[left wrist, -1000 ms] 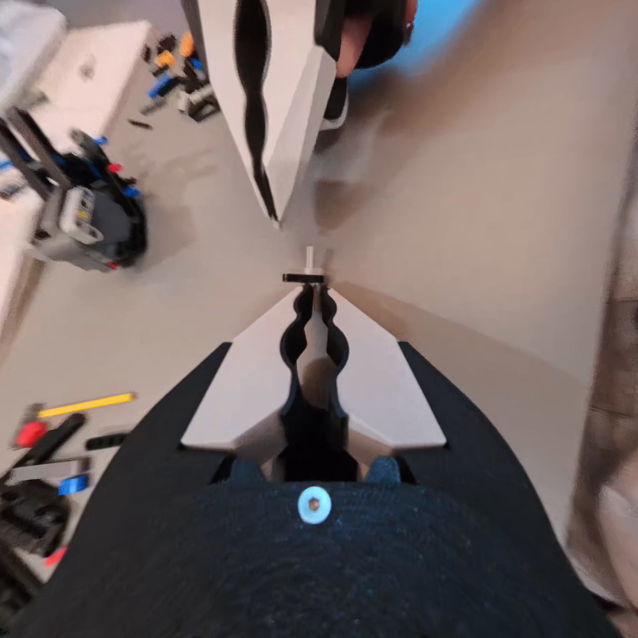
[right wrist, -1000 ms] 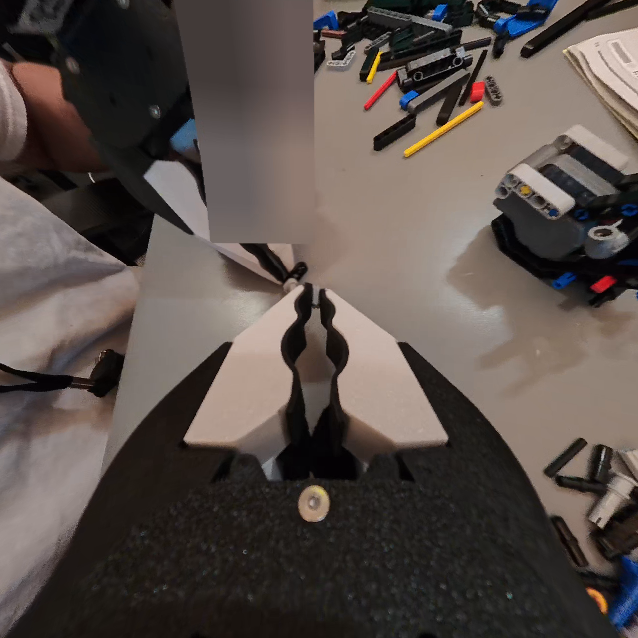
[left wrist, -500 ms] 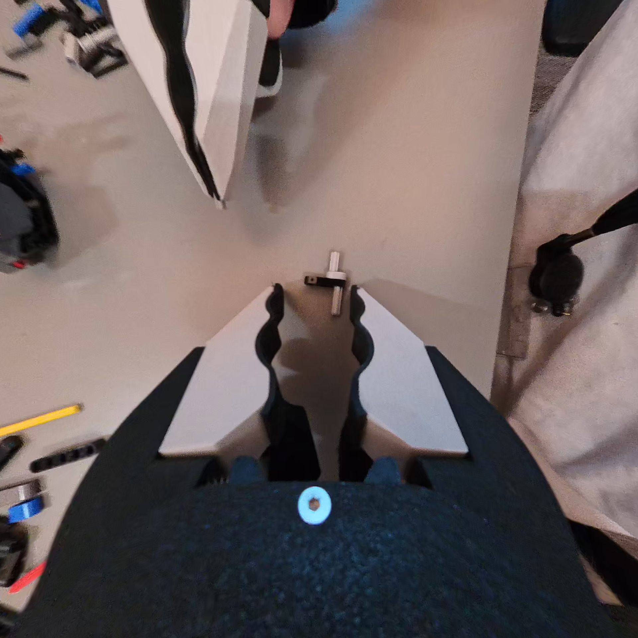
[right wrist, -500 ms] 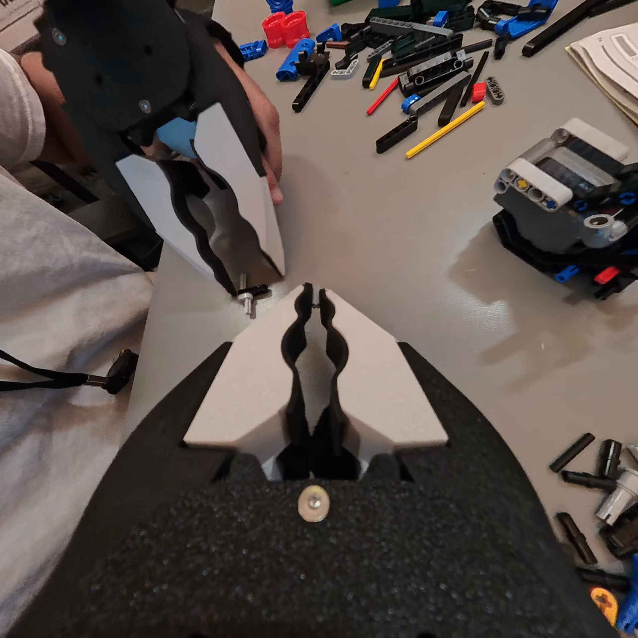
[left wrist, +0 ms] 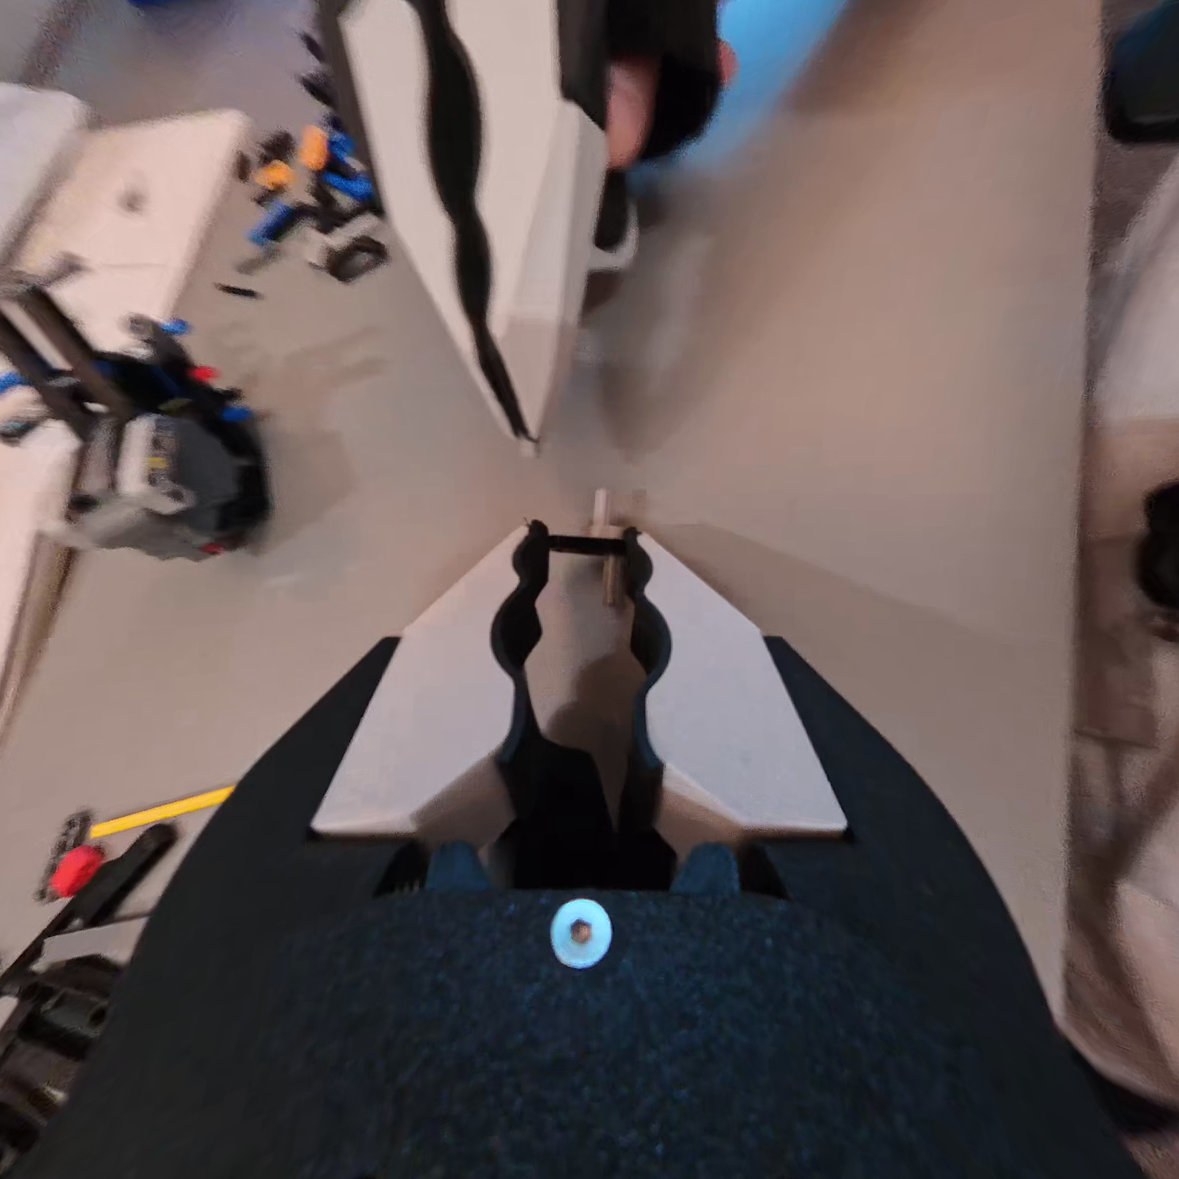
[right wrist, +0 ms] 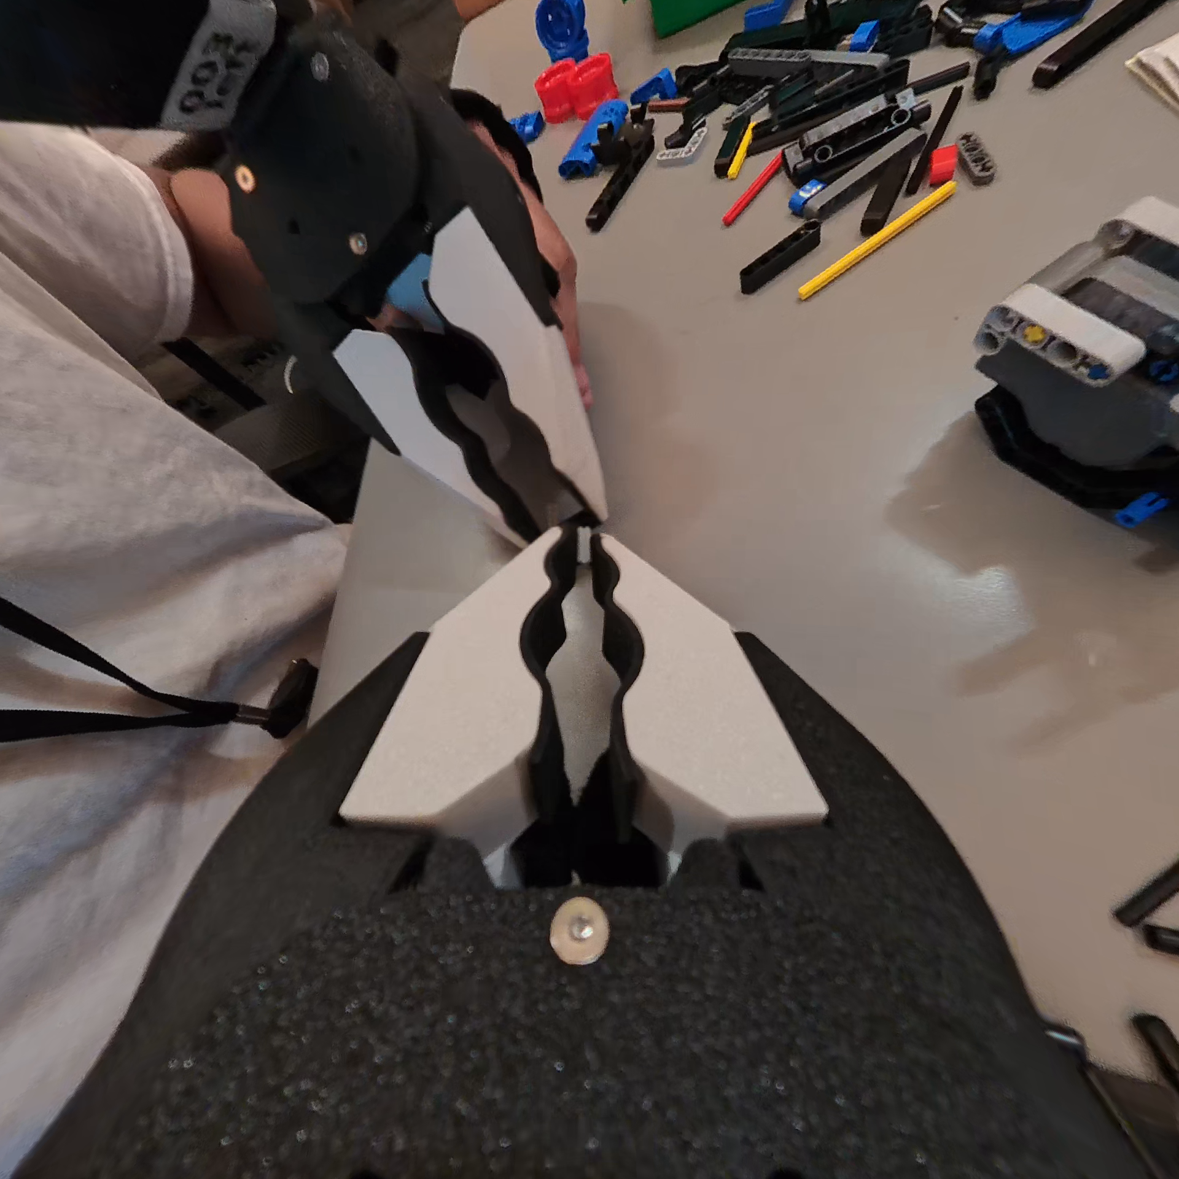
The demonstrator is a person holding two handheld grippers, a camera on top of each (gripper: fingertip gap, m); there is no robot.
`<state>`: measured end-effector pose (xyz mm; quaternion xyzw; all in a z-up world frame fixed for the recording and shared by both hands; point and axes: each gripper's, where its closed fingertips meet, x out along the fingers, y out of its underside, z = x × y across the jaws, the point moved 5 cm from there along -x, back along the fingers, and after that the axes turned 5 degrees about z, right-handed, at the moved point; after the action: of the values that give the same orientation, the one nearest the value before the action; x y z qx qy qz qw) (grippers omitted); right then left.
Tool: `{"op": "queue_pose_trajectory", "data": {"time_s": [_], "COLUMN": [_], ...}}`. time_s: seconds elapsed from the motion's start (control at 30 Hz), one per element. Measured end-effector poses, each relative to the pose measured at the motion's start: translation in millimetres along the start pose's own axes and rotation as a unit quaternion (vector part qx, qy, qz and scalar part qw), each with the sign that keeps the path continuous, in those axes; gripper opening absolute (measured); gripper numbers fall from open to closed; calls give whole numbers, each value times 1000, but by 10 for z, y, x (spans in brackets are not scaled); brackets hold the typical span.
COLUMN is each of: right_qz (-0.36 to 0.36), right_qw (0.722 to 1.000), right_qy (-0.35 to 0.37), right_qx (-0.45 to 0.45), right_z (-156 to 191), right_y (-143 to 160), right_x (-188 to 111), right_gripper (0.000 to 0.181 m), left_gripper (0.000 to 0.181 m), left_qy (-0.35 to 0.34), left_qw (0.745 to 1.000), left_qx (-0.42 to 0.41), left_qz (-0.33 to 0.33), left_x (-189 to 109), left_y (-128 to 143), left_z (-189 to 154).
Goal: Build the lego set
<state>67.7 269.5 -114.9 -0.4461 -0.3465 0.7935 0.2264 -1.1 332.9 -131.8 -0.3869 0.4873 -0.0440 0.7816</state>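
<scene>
My left gripper (left wrist: 582,533) is shut on a small black lego piece (left wrist: 584,543) that spans the gap between its tips. A short grey axle (left wrist: 606,555) runs through that piece by the right finger. It is held low over the grey table (left wrist: 829,446). My right gripper (right wrist: 577,542) is shut, its tips almost touching the left gripper's tips (right wrist: 568,520). A pale sliver shows between the right tips; I cannot tell what it is. In the left wrist view the right gripper (left wrist: 526,437) points down just behind and left of the piece. The half-built grey and black model (right wrist: 1084,376) stands to the right.
Several loose lego pieces (right wrist: 829,127) lie at the back, with a yellow axle (right wrist: 877,239) in front and red cylinders (right wrist: 574,86) to the left. More black pins (right wrist: 1148,893) lie at the right. A person's pale clothing (right wrist: 127,542) covers the table's near edge. Left and right tips are no more than a few centimetres apart.
The left gripper held the piece, let it drop onto the table and opened. It has now shut on it again across the black part. The right gripper came closer.
</scene>
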Motion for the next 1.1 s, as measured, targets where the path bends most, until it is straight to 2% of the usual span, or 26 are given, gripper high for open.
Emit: {"op": "queue_pose_trajectory", "data": {"time_s": [0.1,0.2,0.33,0.53,0.67,1.1], "right_qz": [-26,-67,-87,-86,-98,-108], "right_qw": [998,992,988,992,990,987], "right_qy": [-17,-38,-63,-25,-32,-46], "right_qx": [45,96,113,89,94,109], "right_z": [-44,-102,-82,-99,-106,-102], "right_y": [-21,-68,-112,-128,-136,-153], "right_x": [27,19,-13,-25,-27,-28], "right_gripper": [3,3,3,3,3,3], "left_gripper": [22,22,22,22,22,21], "left_qy": [-54,-92,-108,-114,-115,-87], "left_qw": [994,988,987,985,984,983], "left_qx": [-24,-12,-3,-25,-32,-67], "left_qz": [-95,-126,-120,-128,-132,-147], "left_x": [-72,-114,-84,-100,-112,-140], "left_y": [-96,-159,-169,-188,-192,-210], "left_z": [149,191,194,229,238,253]}}
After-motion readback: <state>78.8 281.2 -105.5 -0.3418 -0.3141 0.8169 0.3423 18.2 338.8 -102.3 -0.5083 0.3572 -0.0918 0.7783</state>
